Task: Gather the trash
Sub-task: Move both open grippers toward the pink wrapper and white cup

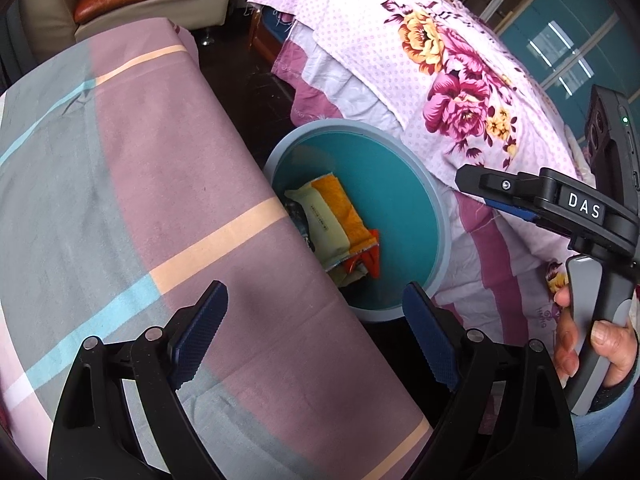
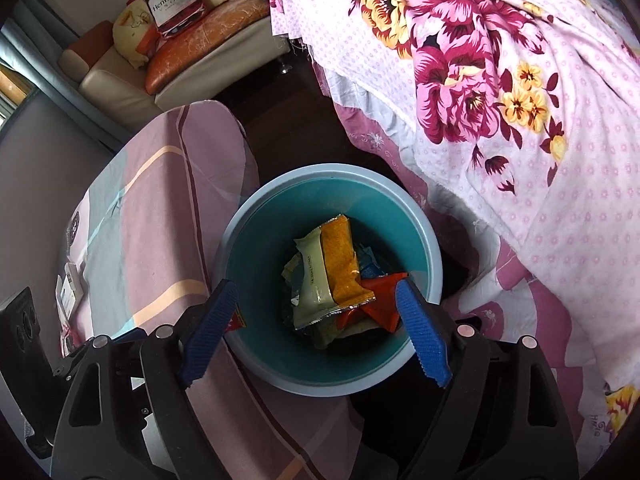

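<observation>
Wrappers (image 2: 328,276) lie piled at the bottom of the teal bin (image 2: 256,248) between table and bed, right gripper (image 2: 316,320) hovering above it wide and empty, left gripper (image 1: 316,332) likewise agape, so collecting looks nearly done.

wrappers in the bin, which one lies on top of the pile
The orange-yellow wrapper lies topmost, overlapping the pale cream wrapper beside it. The red wrapper is partly tucked under it, inside the blue bin.
</observation>
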